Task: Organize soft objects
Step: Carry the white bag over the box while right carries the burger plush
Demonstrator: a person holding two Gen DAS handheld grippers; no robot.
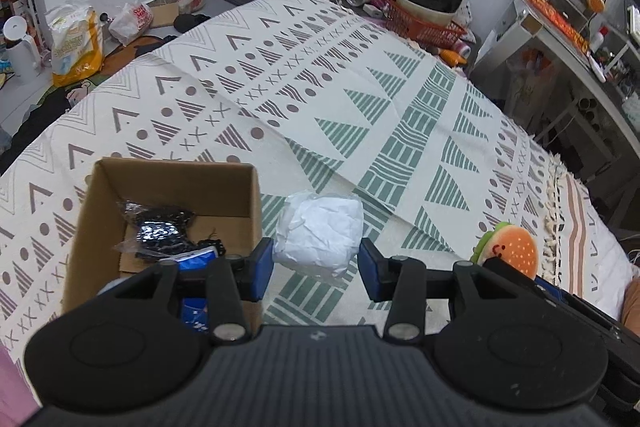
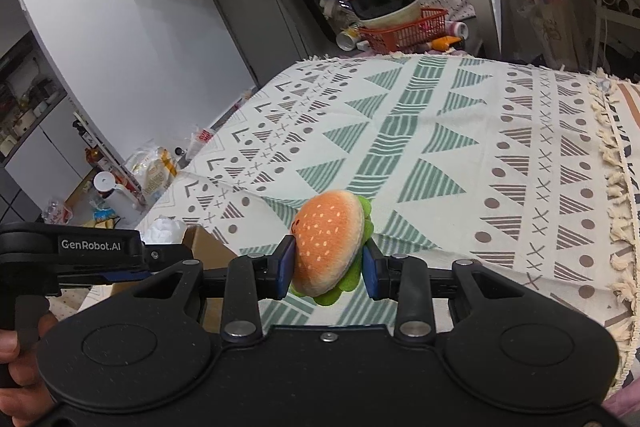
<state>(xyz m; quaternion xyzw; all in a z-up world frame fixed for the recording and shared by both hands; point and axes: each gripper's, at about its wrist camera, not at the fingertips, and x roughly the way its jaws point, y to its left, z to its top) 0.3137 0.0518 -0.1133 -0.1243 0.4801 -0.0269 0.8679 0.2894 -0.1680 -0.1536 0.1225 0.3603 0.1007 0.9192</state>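
A cream tablecloth printed with green and brown triangles (image 1: pixel 360 75) covered the table, and a red plastic basket stacked with bowls (image 1: pixel 424 23) sat at its far edge, well apart from both tools. Just left of the left gripper (image 1: pixel 316 267) stood an open brown cardboard box (image 1: pixel 168 183) holding a crinkly black-patterned bag (image 1: pixel 160 231) and something blue. The left gripper's blue pads (image 1: pixel 262 267) were spread wide, flanking a white crumpled plastic-wrapped bundle (image 1: pixel 320 231) on the cloth without touching it. To its right, the right gripper (image 2: pixel 328 263) was clamped on an orange plush hamburger with green felt lettuce (image 2: pixel 328 243), turned on edge. A hand (image 2: pixel 20 359) gripped the left tool's handle.
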